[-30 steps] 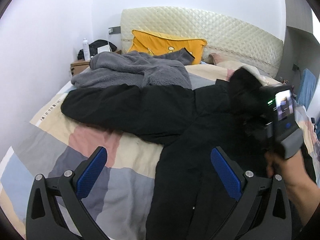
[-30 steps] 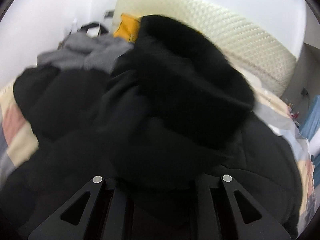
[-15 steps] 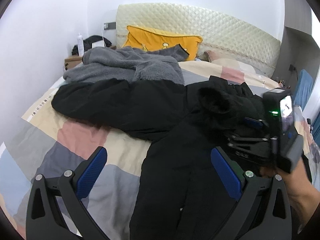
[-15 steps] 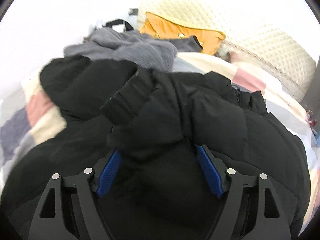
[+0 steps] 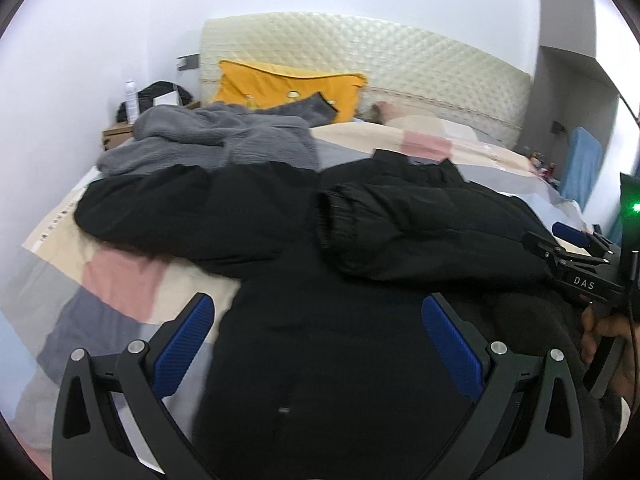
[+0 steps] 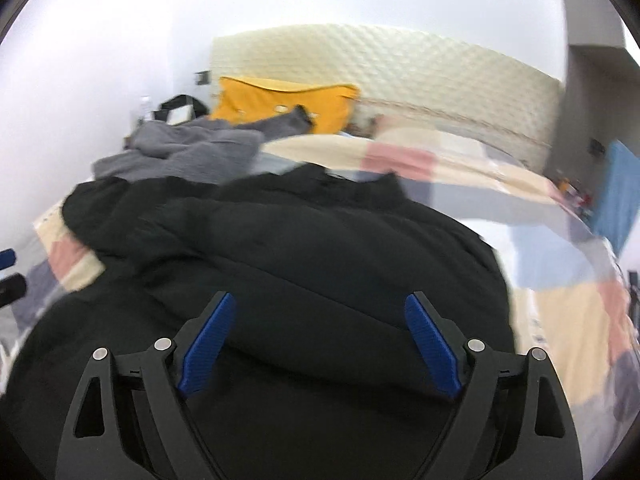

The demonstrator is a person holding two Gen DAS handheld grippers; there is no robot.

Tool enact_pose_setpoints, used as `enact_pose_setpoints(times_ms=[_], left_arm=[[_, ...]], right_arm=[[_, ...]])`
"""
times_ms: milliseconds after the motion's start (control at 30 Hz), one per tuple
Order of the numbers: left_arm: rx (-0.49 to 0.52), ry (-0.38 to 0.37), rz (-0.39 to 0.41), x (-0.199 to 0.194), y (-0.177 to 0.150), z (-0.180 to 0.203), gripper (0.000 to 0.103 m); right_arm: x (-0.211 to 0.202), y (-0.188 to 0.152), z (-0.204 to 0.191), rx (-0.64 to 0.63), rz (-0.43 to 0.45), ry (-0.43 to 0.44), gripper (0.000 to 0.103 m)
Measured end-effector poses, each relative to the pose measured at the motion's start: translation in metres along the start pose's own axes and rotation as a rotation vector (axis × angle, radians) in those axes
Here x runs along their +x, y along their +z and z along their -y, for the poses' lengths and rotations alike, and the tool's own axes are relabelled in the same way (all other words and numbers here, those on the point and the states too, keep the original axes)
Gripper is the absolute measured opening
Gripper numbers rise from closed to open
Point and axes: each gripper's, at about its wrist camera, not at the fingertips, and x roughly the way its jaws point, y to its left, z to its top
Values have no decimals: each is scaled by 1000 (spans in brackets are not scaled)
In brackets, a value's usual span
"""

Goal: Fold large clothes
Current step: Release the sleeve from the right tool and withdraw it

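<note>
We held the left tool (image 5: pixel 318 344) with its blue pads spread wide and nothing between them, hovering over the near part of the black padded jacket (image 5: pixel 328 360). The jacket lay across the bed (image 5: pixel 120 280) on the patchwork cover, one sleeve (image 5: pixel 400 224) folded over the body with its ribbed cuff pointing left, the other sleeve stretched out to the far left. Our right tool (image 6: pixel 316 344) had just been opening; its jaws stood wide above the jacket, gripping nothing, the cloth lying below them. In the left view that tool showed at the right edge, a hand (image 5: pixel 612 344) around its grip. Beyond the jacket lay a grey fleece garment (image 5: pixel 208 148), and behind it a yellow pillow (image 5: pixel 288 84) leaned against the quilted headboard (image 5: pixel 400 64).
</note>
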Motion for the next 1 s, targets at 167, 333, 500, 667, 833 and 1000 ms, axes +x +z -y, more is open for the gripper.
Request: enact_pose_setpoints(times_ms=[167,333,500,667,833,1000], left_arm=[[38,-24,12,1,-9,28,103],[59,-32,5,7,-13,47,103],[71,-21,9,8,-14,52,103],[38,-32,-4,11,-15,48,103],[36,0,-5,13,-15,48,103],[32,-3,-1,11,-15,52,103]], right_arm=[[-1,-29,57,90,-26,-81,88],[10,-49,93,145,-66,-118,93],[33,-62,111,182,-135,-132,96],[54,-66,122,226,-176,-136,101],[64,-67,121,219,-187,-79,102],[63,-74,128,261,-224,57,102]])
